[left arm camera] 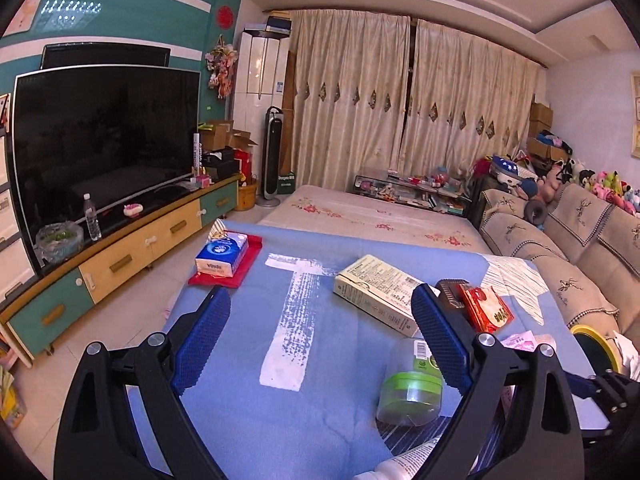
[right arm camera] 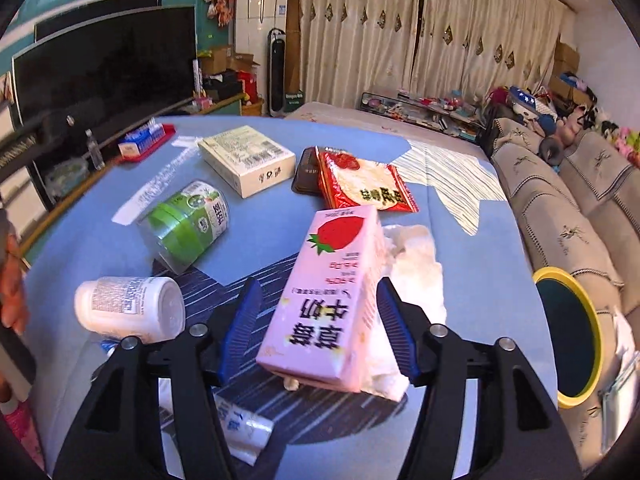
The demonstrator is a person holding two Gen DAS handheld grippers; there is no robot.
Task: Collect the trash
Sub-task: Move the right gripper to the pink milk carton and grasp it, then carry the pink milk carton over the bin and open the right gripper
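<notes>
A pink strawberry milk carton [right arm camera: 324, 296] stands tilted between the blue pads of my right gripper [right arm camera: 319, 284]. A gap shows on each side of it, so the pads are not pressing it. A crumpled white tissue [right arm camera: 416, 264] lies just behind the carton. My left gripper [left arm camera: 320, 292] is wide open over the blue tablecloth [left arm camera: 248, 420], with nothing between its fingers. A clear jar with a green lid [left arm camera: 408, 388] lies by its right finger, and a beige box [left arm camera: 380, 292] and a red snack packet [left arm camera: 486, 308] lie beyond. A white pill bottle [right arm camera: 128, 308] lies on its side at left.
A yellow-rimmed bin [right arm camera: 568, 336] stands off the table's right edge, beside the sofa [right arm camera: 560, 216]. A blue tissue pack on a red tray [left arm camera: 222, 258] sits at the far left corner. A white tube [right arm camera: 244, 428] lies at the near edge. The TV cabinet [left arm camera: 120, 264] runs along the left.
</notes>
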